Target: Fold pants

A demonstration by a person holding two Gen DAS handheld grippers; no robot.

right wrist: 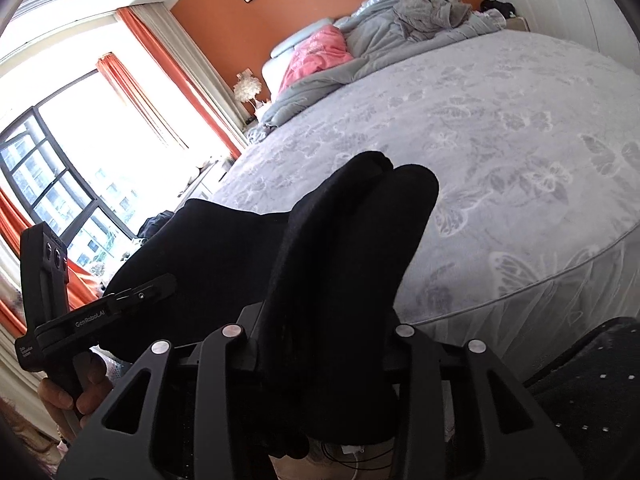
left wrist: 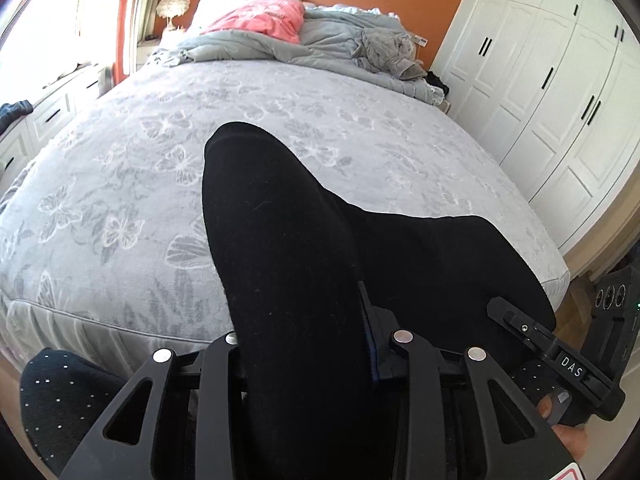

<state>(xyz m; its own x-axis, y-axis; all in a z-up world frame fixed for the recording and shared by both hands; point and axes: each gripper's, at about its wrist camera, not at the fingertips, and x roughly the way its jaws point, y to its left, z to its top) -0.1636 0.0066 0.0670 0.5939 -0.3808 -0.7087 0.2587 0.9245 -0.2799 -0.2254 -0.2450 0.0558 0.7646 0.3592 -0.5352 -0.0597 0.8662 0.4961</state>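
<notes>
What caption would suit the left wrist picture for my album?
Left gripper clamps black pants above a butterfly-print bed, the right gripper holding them alongside.

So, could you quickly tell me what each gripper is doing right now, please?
Left gripper: shut on the black pants.
Right gripper: shut on the black pants.

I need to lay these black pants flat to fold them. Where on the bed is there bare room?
The patterned bedspread lies bare from the near edge up to the rumpled grey duvet. It is crowded at the head end: pink pillow, duvet and a grey garment. The black pants hang clamped in the left gripper and right gripper.
</notes>
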